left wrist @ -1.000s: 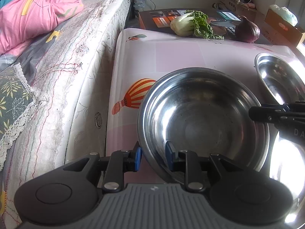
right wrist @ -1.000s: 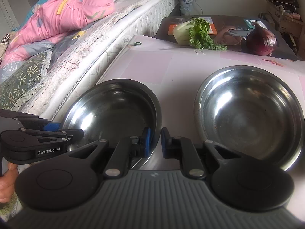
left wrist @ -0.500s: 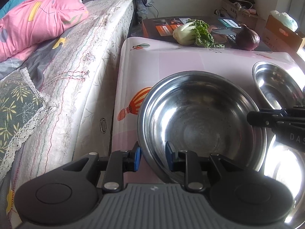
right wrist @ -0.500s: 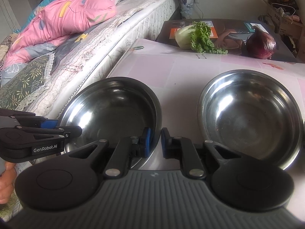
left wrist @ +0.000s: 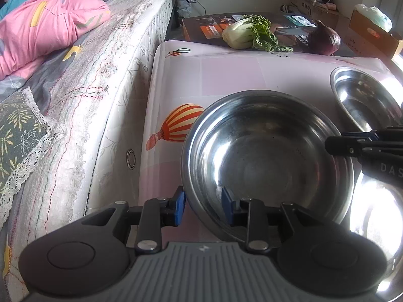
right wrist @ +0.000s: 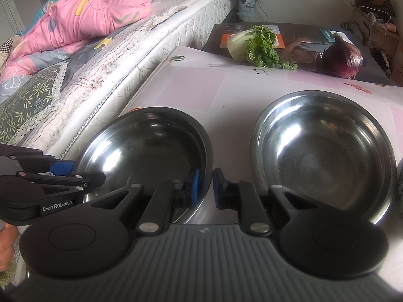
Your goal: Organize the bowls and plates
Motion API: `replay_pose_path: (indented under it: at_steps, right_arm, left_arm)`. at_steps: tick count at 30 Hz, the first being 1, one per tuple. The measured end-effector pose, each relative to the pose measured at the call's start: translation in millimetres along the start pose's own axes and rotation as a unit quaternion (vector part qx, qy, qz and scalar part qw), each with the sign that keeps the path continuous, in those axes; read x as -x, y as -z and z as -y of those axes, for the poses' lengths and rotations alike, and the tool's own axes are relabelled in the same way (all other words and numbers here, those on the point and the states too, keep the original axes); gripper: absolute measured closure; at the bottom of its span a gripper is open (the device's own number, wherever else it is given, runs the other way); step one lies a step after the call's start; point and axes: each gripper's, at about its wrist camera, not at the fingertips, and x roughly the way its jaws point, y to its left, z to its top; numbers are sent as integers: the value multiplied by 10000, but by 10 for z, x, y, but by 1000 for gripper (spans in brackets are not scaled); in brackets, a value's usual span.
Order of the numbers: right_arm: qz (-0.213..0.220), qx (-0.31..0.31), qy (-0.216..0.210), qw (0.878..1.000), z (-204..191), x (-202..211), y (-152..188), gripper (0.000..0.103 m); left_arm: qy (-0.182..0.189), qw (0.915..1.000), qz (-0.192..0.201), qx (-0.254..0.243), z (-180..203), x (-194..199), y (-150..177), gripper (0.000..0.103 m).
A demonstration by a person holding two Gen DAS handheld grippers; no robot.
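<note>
Daylight enters from about three o'clock. In the left wrist view, glare whitens a steel bowl (left wrist: 375,216) at four o'clock. Soft highlights streak the other bowls (right wrist: 325,156). Fisheye distortion bends the mattress edge (left wrist: 141,58), and corners darken. Focus stays fairly sharp.

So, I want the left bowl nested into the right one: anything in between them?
Nothing visible. Only bare tablecloth lies between the left bowl and the right bowl; the cabbage and onion sit well behind.
</note>
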Motion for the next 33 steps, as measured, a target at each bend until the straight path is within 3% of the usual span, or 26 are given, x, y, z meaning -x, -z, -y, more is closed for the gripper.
replay_pose_path:
  at_steps: [2, 19, 33]
  right_arm:
    - [-2, 48, -11, 10000, -15, 11, 27, 90]
    - [0, 403, 77, 9992, -122, -37, 59, 89]
    - [165, 318, -49, 9993, -97, 108, 8, 89]
  left_arm:
    - [-15, 10000, 26, -10, -7, 7, 27, 60]
    - [71, 9998, 23, -183, 83, -13, 116, 61]
    - [33, 9992, 354, -204, 86, 232, 71, 61]
